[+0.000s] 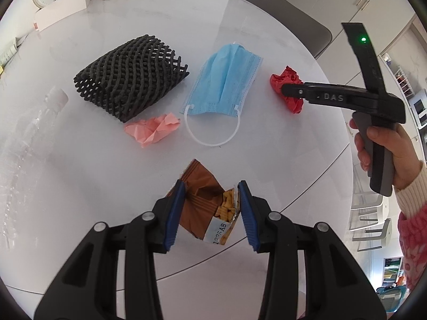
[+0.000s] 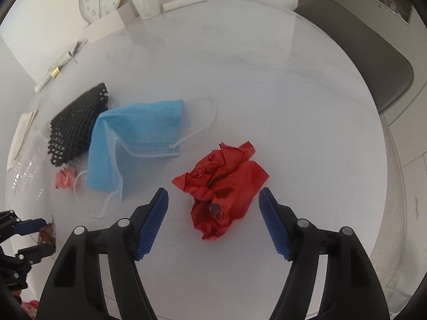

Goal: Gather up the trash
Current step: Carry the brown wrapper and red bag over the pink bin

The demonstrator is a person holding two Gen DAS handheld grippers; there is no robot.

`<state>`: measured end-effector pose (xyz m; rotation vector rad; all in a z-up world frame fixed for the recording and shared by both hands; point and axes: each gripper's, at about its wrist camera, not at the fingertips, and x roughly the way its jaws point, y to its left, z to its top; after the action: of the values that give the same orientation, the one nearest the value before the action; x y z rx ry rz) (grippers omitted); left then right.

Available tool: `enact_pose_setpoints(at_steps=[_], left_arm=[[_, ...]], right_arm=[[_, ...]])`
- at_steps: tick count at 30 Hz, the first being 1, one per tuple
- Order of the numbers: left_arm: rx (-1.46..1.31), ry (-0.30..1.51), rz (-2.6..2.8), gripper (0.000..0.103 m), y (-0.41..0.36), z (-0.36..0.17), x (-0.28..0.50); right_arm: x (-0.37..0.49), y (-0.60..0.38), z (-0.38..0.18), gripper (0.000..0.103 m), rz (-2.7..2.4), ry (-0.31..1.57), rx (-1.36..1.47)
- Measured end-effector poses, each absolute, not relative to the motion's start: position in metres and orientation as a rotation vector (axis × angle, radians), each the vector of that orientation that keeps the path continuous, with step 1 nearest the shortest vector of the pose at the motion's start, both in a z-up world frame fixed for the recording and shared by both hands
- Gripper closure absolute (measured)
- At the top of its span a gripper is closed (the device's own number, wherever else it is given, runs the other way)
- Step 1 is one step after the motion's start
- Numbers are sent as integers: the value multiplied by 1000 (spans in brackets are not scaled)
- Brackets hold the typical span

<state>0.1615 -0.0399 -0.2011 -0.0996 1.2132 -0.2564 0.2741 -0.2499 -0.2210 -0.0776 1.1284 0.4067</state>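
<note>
while your left gripper grips a brown snack wrapper and your right gripper hangs open around the red paper ball, the mask, black foam net and pink paper lie uncollected on the table.

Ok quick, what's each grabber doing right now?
Left gripper: shut on the brown snack wrapper.
Right gripper: open, holding nothing, with the red crumpled paper between its fingers.
</note>
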Motion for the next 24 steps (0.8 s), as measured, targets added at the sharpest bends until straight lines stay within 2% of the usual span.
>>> enact_pose_setpoints(at_steps=[4,5,6,8,16,24], left_arm=[[-109,1213,-249,63,-37,-202,164],[-109,1212,-248,63,-37,-202,164],[-107,1211,-247,63,-37,-201,163],[-101,1209,-246,63,-37,-201,162],[-86,1199,-279,63,-48,-193,155],[-17,1183,-390,63,-83,-178,128]], right_arm=[[283,-241,-233,33,413,1147,-114],[284,-239,-235,47,414,1150,-115],[284,-239,-236,55,413,1157,-114],[282,-240,-236,60,404,1157,-106],[250,-260,-213,62,371,1113,-29],[158,-296,-190,62,312,1095,44]])
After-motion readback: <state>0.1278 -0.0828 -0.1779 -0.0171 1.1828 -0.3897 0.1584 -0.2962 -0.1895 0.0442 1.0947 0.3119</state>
